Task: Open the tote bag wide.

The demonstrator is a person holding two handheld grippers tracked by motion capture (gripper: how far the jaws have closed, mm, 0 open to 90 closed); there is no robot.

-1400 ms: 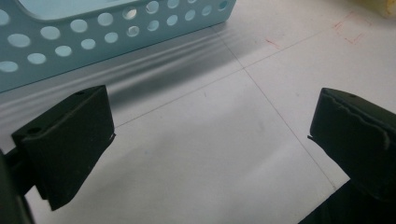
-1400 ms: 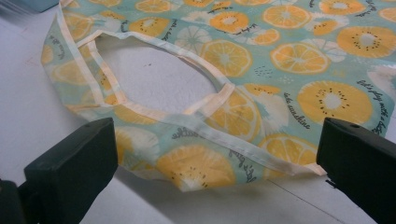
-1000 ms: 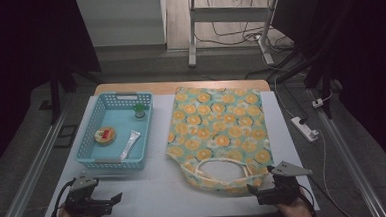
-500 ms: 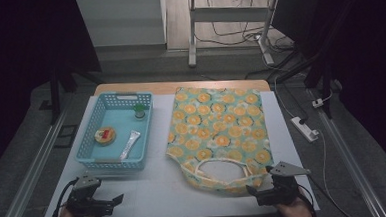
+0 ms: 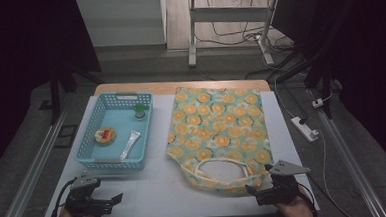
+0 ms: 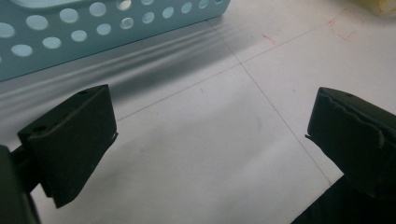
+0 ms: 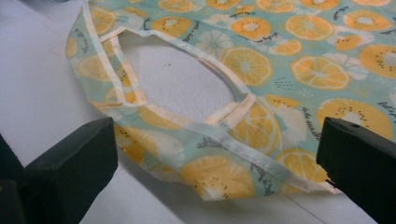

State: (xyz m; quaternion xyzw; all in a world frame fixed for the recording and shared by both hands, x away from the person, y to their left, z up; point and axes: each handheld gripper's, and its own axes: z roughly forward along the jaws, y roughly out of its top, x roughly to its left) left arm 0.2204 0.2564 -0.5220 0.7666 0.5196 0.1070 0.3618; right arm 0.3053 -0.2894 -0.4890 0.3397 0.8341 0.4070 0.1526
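A fabric tote bag [image 5: 220, 132] printed with orange slices lies flat on the white table, its handles [image 5: 220, 179] toward the near edge. My right gripper [image 5: 253, 190] rests open at the near right, its jaws wide apart just before the bag's handle loop [image 7: 201, 126]. At the near left my left gripper [image 5: 116, 198] is open over bare table [image 6: 205, 140], a little in front of the light blue basket [image 5: 99, 161]. The basket holds a round orange-and-white item [image 5: 105, 135], a small green-topped item [image 5: 139, 111] and a white tube [image 5: 129, 144].
The basket's perforated wall [image 6: 93, 23] stands close ahead of the left gripper. Thin red marks [image 6: 343, 28] are drawn on the table. A power strip [image 5: 306, 127] lies on the floor to the right, and a table frame [image 5: 192, 33] stands beyond the far edge.
Both grippers have shifted only slightly near the front edge of the table. The bag and the basket have not moved.
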